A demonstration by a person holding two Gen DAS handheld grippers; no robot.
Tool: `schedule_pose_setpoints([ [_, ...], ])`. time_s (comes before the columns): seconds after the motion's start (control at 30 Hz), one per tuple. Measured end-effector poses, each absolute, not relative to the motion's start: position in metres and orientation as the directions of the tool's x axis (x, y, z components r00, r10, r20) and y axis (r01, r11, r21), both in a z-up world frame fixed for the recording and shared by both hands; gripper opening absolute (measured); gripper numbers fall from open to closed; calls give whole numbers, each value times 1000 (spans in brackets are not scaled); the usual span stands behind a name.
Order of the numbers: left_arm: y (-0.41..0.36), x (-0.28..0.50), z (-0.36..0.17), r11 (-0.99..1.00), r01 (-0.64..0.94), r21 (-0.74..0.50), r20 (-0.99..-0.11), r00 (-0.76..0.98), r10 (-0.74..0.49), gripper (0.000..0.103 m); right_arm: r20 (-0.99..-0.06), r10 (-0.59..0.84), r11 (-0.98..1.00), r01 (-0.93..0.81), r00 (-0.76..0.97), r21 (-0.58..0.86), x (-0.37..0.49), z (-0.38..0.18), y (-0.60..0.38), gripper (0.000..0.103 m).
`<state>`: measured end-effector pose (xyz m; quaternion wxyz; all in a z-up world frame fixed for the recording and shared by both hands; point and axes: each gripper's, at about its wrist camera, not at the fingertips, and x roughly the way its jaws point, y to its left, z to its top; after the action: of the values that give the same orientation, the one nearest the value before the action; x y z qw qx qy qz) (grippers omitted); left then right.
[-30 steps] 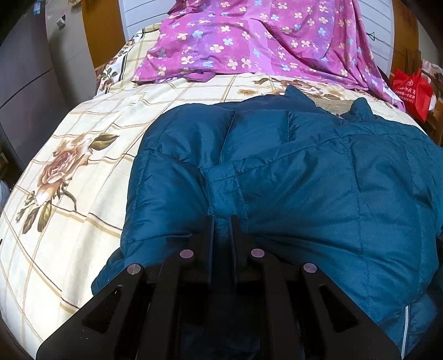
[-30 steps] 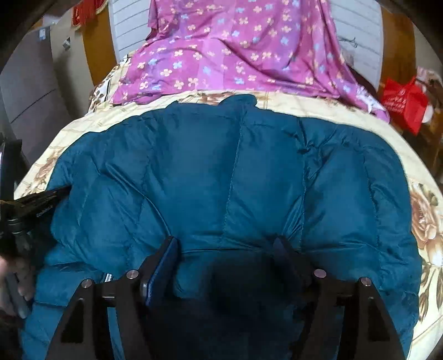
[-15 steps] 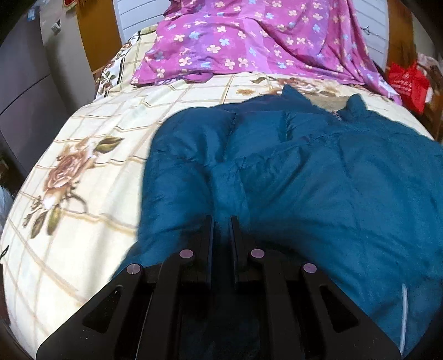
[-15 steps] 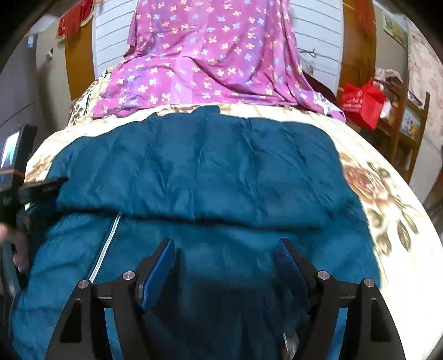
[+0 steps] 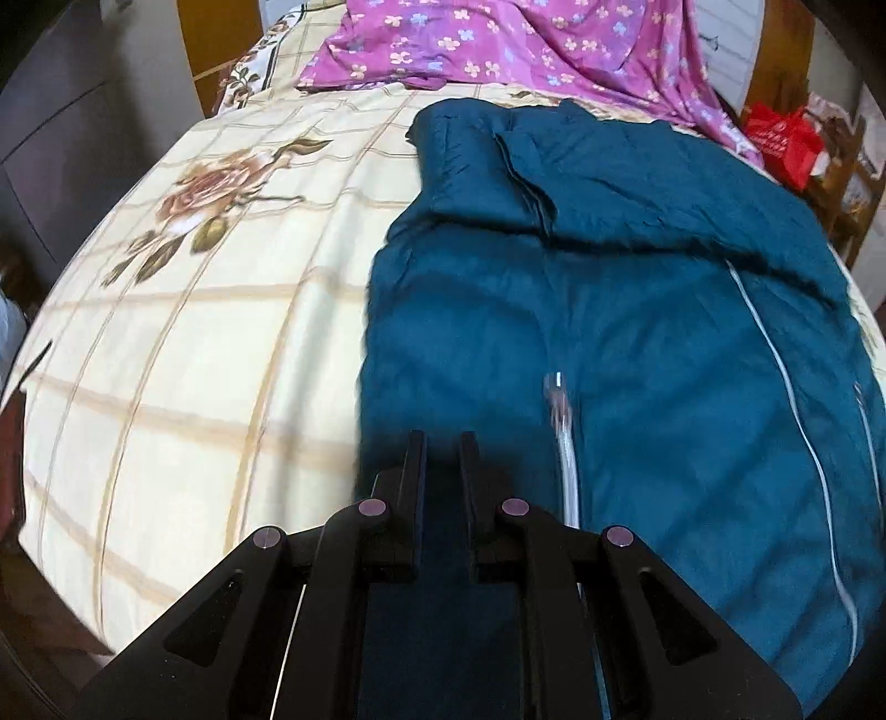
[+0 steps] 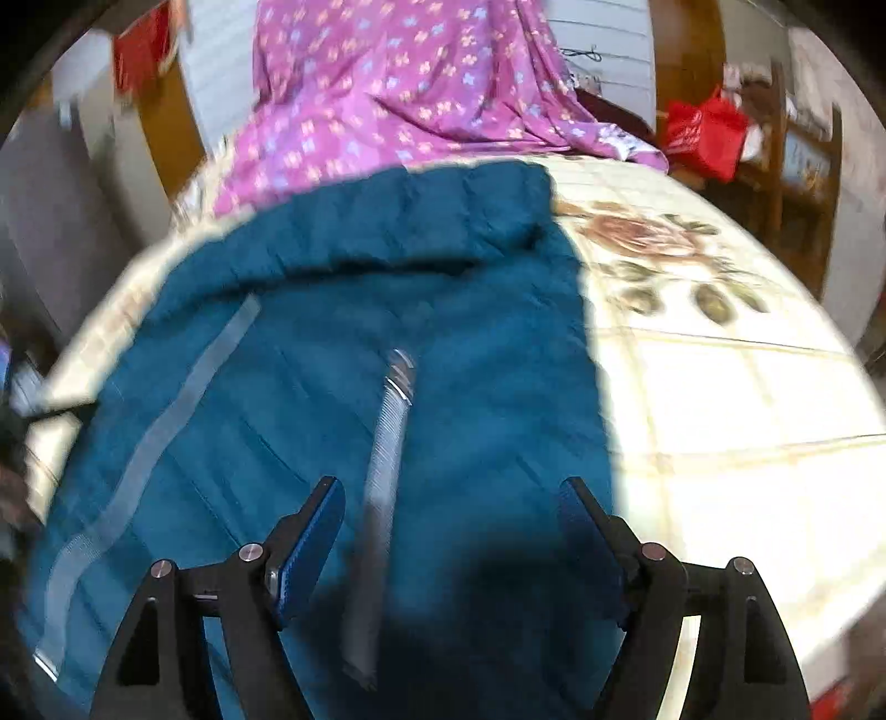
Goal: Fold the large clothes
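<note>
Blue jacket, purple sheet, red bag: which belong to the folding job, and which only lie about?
Belong to the job:
- blue padded jacket
- left gripper, shut on it
- right gripper, jaws opening

Only lying about:
- purple flowered sheet
- red bag

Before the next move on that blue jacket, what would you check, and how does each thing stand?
1. Left gripper jaws shut: ok. Whether they pinch jacket fabric: cannot tell.
2. Right gripper jaws opening, nothing pressed between the pads: ok.
3. Jacket lies wholly on the bedsheet: cannot tell, near edge is hidden.
4. Far part of the jacket folded over: ok.
5. Zipper lies clear of the right pads: ok.
6. Purple floral cloth keeps off the jacket: cannot tell.
</note>
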<state>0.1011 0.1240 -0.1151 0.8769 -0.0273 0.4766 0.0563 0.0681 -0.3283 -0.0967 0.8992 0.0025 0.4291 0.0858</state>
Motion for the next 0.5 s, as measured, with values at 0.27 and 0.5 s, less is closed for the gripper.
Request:
schedule_pose_setpoints([
  [0.27,150,41,-120,992,-120,37,-846,524,95,10,-751,236,971,-119,617,207,11,-110,-393,83],
  [0.5,171,28,-133,987,-152,-55,-831,554,39,18,-758,292,956,-168,583,240,1,-123,-396,88],
])
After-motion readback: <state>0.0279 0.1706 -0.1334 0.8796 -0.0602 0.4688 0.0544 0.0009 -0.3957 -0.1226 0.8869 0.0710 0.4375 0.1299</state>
